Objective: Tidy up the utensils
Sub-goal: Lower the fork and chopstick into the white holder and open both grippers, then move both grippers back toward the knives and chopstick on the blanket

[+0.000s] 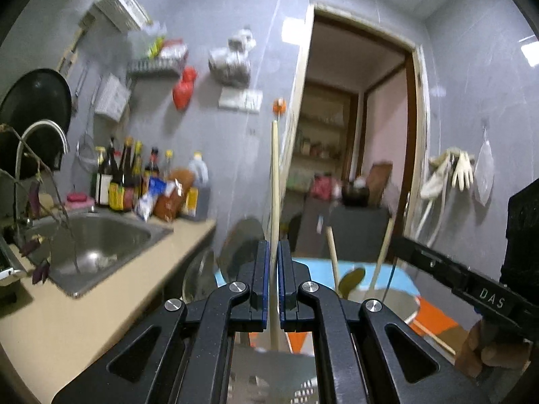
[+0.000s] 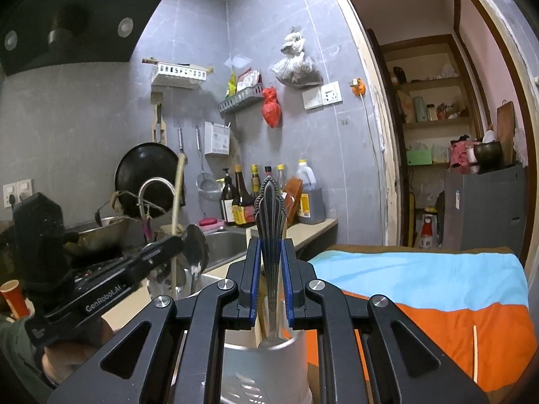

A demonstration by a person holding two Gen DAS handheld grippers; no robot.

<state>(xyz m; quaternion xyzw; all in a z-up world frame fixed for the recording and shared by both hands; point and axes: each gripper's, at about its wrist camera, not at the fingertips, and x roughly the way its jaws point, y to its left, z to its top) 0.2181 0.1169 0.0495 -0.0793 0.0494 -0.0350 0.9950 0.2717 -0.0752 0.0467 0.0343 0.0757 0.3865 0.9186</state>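
In the left wrist view my left gripper [image 1: 273, 245] is shut on a thin wooden stick [image 1: 274, 181] that stands upright. The stick's lower end runs down toward a perforated holder [image 1: 269, 370] right below the jaws. My right gripper [image 2: 269, 242] is shut on the ornate handle of a metal utensil [image 2: 269, 208], which also stands upright with its lower part inside a pale perforated holder [image 2: 266, 367]. Wooden sticks [image 2: 258, 303] lean in that same holder. The right wrist view shows the left gripper [image 2: 180, 239] beside a metal spoon [image 2: 195, 245]. The right gripper [image 1: 395, 244] shows at the right edge.
A steel sink [image 1: 101, 242] with a curved faucet [image 1: 43, 128] sits in the beige counter [image 1: 84, 313] on the left, with sauce bottles [image 2: 242, 198] behind it. A blue and orange cloth [image 2: 438, 286] covers the surface to the right. A red paper cup [image 2: 13, 298] stands at far left.
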